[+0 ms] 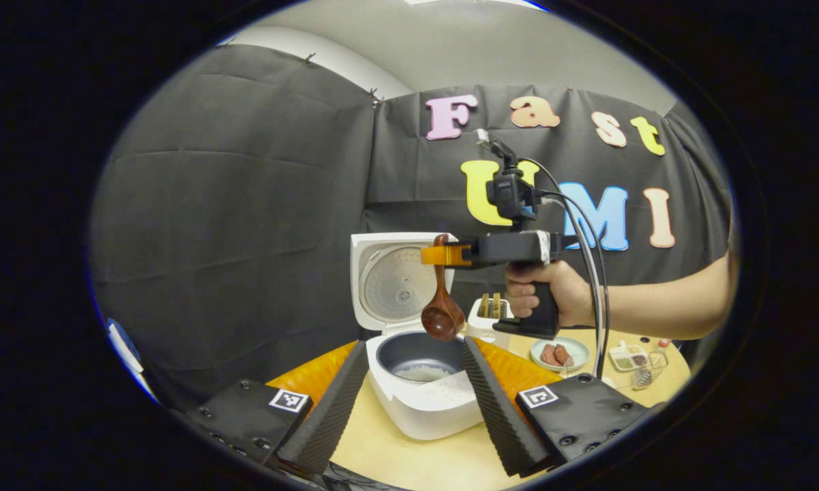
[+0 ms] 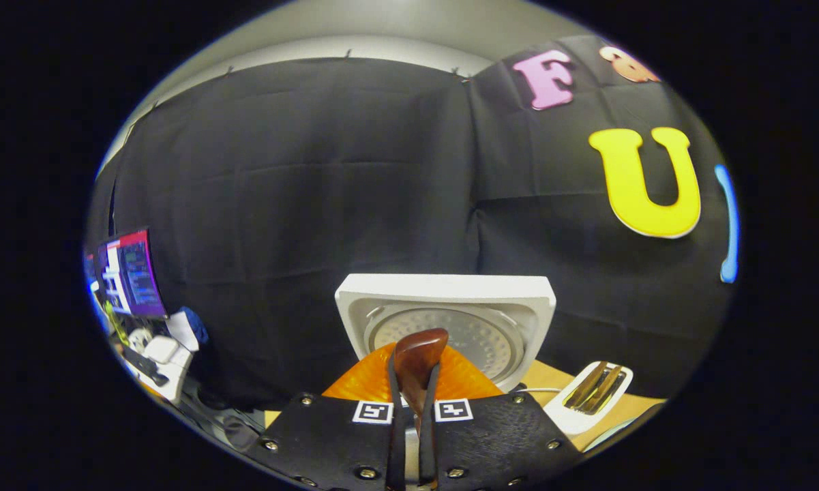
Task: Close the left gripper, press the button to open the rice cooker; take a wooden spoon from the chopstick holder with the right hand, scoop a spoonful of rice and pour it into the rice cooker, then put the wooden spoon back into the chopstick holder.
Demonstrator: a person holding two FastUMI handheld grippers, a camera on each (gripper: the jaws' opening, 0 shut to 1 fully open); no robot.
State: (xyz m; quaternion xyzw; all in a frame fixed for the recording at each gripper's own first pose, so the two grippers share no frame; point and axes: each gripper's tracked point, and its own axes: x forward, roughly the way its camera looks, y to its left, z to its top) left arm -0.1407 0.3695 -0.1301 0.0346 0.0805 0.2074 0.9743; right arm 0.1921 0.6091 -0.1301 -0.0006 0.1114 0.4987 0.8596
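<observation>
My right tongs [image 2: 410, 409] clench the dark wooden spoon [image 1: 442, 310], bowl hanging above the open white rice cooker [image 1: 419, 378] on the table [image 1: 409, 457]. My left tongs [image 1: 414, 402] spread wide, released.

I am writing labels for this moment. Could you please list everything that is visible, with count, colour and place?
rice cooker: one, white, table centre, lid open.
rice: white, inside the cooker pot.
wooden spoon: one, dark brown, hanging bowl-down above the pot.
chopstick holder: one, white, behind the cooker.
plate: one, pale, brown pieces on it, right of the cooker.
wire basket: one, table's right edge.
table: one, light wood.
monitor: one, lit, far left.
right gripper: jaws shut on the spoon handle.
hand: one, holding that gripper.
left gripper: jaws open, flanking the cooker.
</observation>
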